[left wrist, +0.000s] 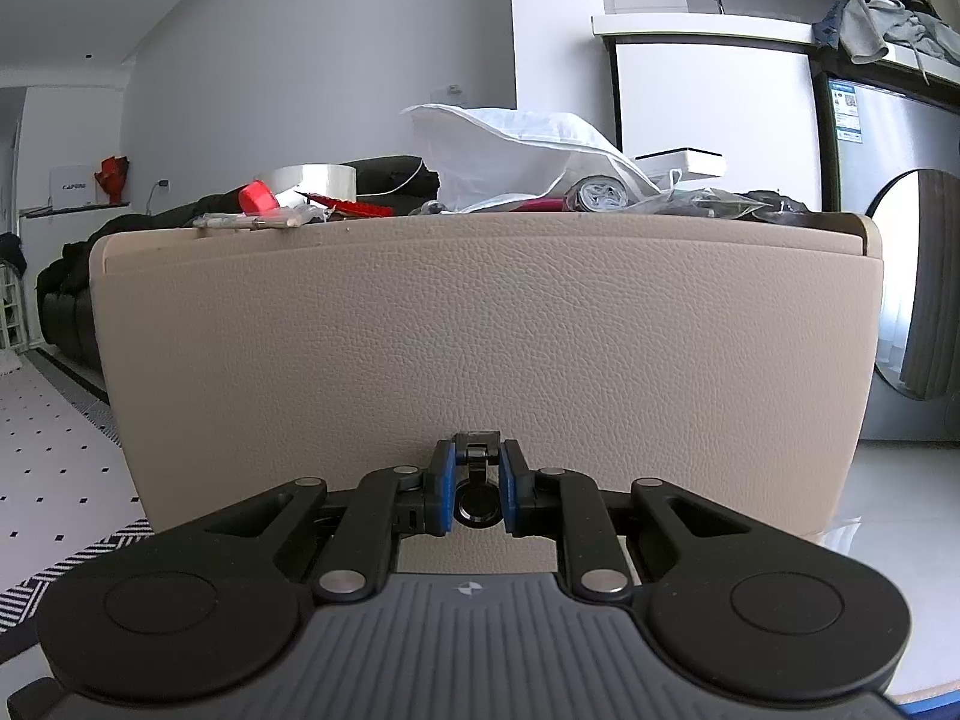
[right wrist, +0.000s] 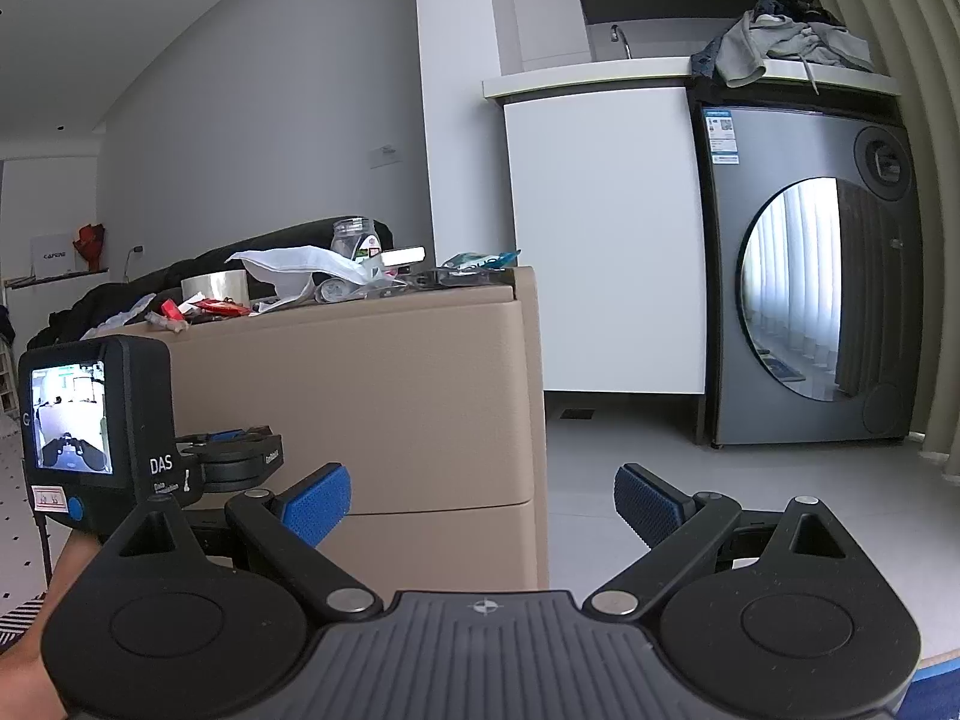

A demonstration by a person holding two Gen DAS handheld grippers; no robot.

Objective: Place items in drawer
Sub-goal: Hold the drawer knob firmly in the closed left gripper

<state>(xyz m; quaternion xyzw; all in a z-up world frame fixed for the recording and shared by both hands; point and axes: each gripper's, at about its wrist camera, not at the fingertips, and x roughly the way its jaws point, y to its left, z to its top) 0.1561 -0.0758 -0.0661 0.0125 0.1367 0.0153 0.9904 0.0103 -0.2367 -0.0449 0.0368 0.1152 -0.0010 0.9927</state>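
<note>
Gripping drawer pull (left wrist: pixel 477 483): left tool (left wrist: pixel 477 480); right tool (right wrist: pixel 483 504) wide open.

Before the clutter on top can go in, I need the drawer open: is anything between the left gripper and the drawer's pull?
Nothing visible. The left gripper is shut on the black ring pull at the beige drawer front. The right gripper hangs open, apart from it.

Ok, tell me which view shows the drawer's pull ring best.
Left wrist view: the pull ring hangs dead centre, between the left gripper's closed jaws. The right wrist view doesn't show it; the left gripper's body hides that spot.
</note>
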